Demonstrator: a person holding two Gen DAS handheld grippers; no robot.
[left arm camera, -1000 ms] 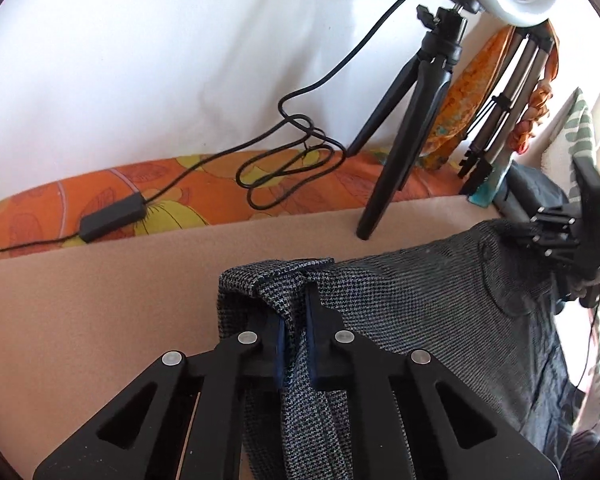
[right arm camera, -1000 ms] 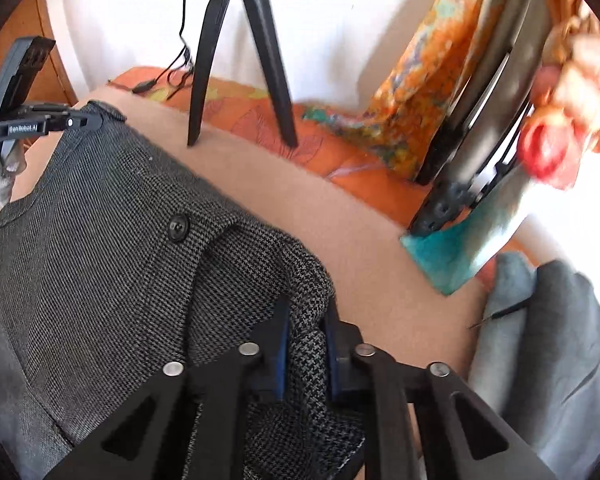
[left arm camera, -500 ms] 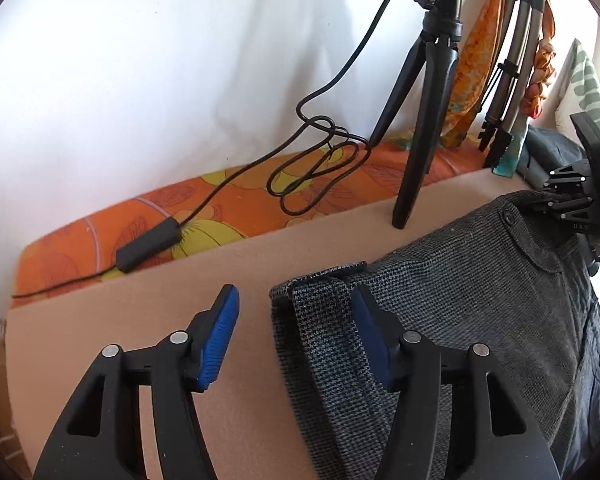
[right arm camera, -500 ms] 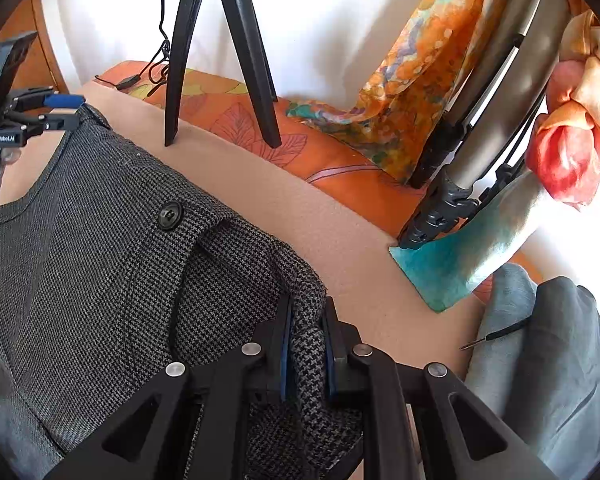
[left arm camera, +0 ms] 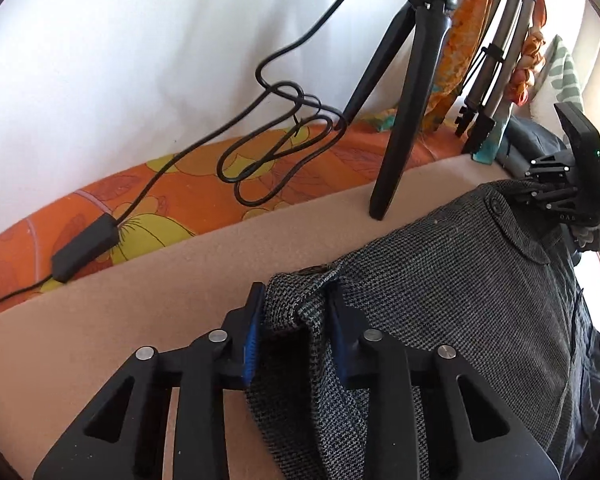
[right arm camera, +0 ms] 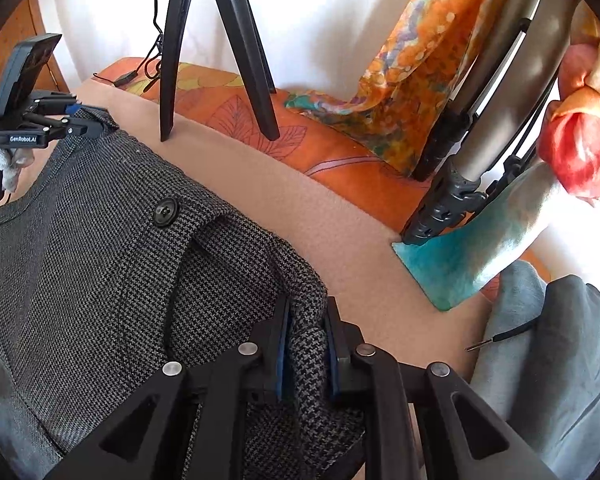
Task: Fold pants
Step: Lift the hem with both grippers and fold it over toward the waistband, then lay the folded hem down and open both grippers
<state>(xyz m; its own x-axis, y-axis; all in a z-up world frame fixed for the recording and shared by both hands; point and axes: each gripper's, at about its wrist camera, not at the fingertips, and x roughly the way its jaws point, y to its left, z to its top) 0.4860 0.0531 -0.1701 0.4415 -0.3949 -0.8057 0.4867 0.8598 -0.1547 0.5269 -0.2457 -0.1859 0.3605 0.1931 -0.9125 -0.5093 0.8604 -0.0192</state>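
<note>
Half a second ago the left tongs stood wide apart with one finger clear of the cloth; now they have drawn in around a bunched corner of the pants, the blue pads close on either side of the fold but with a gap still showing on the left pad's side, so the pinch is partly made, not firm. Meanwhile the right tongs remain pressed together on a raised ridge of the same grey checked cloth, near the button. Most of the pants lie spread on the tan surface, with the gripped edge toward the orange patterned cover and the far end running off below both views. My judgement is that the risk lies on the left: if that hand lifts before the pads fully meet, the thick doubled hem could slip out and the fold would sag on 1 side, pulling the cloth crooked against the right hand's firm hold. A second worry is the black tripod, whose leg stands on the surface just beyond the waistband; a wide sweep could catch it or snag the looped cable beside it.
</note>
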